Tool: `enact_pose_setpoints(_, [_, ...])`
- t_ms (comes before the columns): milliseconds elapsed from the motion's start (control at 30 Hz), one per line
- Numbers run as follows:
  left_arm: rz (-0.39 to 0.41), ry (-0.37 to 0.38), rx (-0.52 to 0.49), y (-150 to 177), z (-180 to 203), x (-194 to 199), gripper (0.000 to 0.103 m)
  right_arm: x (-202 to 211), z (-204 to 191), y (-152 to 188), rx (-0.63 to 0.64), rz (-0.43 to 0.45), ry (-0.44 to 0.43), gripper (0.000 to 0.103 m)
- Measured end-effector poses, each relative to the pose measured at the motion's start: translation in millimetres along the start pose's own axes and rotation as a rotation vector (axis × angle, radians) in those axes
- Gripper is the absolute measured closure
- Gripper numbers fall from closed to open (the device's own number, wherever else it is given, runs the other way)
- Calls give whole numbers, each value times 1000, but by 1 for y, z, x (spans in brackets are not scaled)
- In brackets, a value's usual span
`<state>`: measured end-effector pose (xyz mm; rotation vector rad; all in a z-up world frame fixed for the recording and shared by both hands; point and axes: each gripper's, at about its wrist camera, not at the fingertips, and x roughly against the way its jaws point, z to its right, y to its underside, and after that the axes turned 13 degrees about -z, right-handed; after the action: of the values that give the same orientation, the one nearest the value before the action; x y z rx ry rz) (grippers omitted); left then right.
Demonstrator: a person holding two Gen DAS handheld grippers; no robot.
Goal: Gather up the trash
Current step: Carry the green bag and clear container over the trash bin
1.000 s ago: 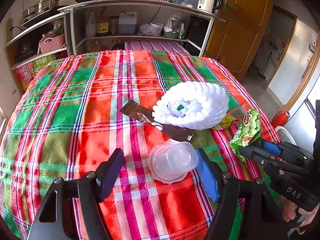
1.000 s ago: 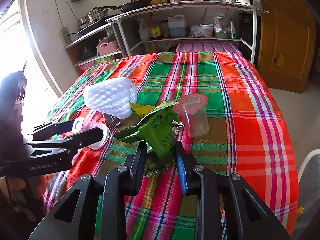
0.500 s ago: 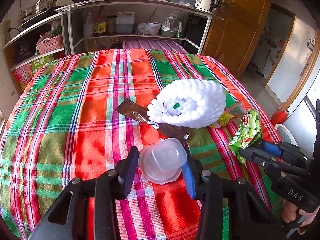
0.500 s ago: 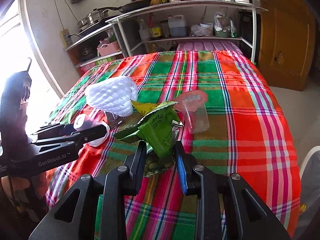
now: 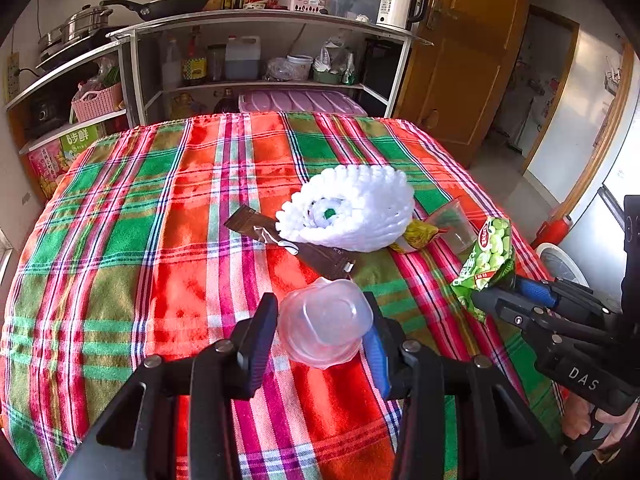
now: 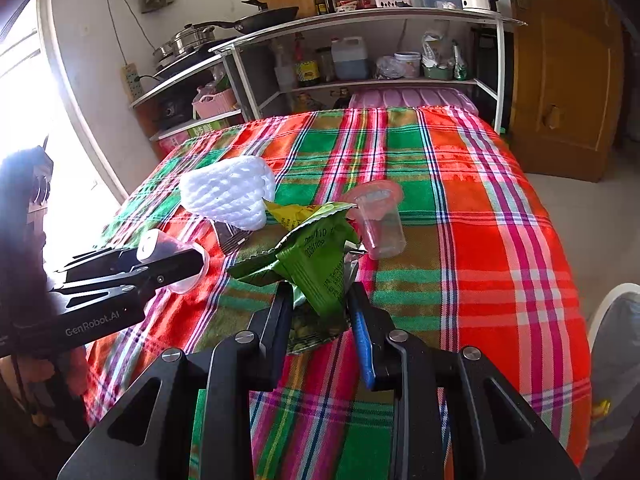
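Clear plastic jelly cup sits clamped between the left gripper fingers above the plaid tablecloth; the right gripper pinches a green snack bag nearby.

A second ago the left gripper stood wide open around the small clear plastic cup at lower centre; its fingers now press the cup's sides; in the right wrist view the cup has lifted off the plaid cloth.
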<state>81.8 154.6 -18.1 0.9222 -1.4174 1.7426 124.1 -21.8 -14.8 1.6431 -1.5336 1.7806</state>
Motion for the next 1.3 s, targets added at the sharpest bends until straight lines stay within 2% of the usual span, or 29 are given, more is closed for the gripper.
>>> enact_pose_setpoints(367, [34,20,-67,10,39,21,60,36,17,22,-49,58,37,73])
enact_pose_setpoints(633, [37,44,-130,14,73,23,60,64,40,46,-104,96,81,73])
enact_pose_setpoints(1300, [35,137,-342,14,196,18,60,132,122,100,-297,181,205,73])
